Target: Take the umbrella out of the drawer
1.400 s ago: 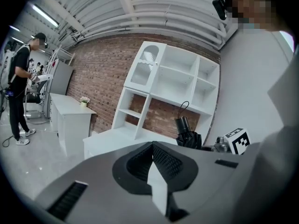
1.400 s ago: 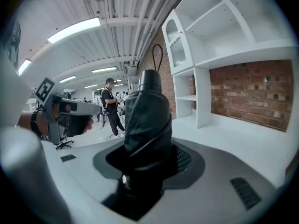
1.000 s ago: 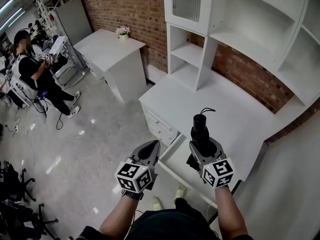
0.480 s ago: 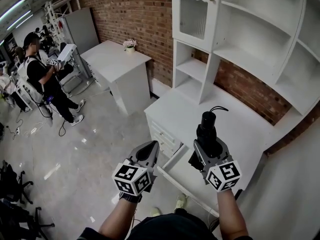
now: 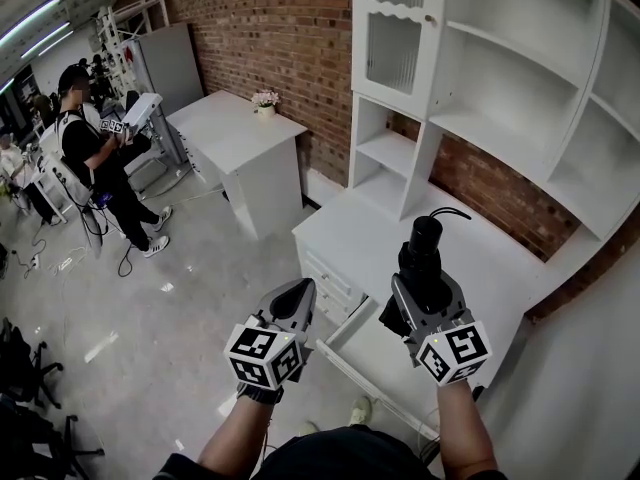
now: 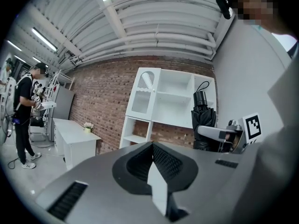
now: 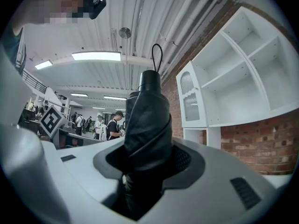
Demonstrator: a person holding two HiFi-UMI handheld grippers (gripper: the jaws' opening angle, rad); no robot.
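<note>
A black folded umbrella (image 5: 421,251) stands upright in my right gripper (image 5: 421,288), whose jaws are shut on its lower body; its handle and wrist loop point up. In the right gripper view the umbrella (image 7: 147,120) fills the gap between the jaws (image 7: 148,157). It hangs above the open white drawer (image 5: 372,350) under the desk top (image 5: 480,258). My left gripper (image 5: 298,296) hovers to the left of the drawer, shut and empty; in the left gripper view its jaws (image 6: 152,147) meet with nothing between them, and the umbrella (image 6: 204,120) shows at right.
A white shelf unit (image 5: 480,88) rises from the desk against a brick wall (image 5: 270,28). A second white desk (image 5: 235,133) with a small flower pot (image 5: 265,99) stands further left. A person (image 5: 90,153) stands on the grey floor at left; dark chairs (image 5: 25,368) at lower left.
Both grippers have risen. The right one has carried the umbrella higher above the open drawer. The head view has tilted up, showing more of the shelves.
</note>
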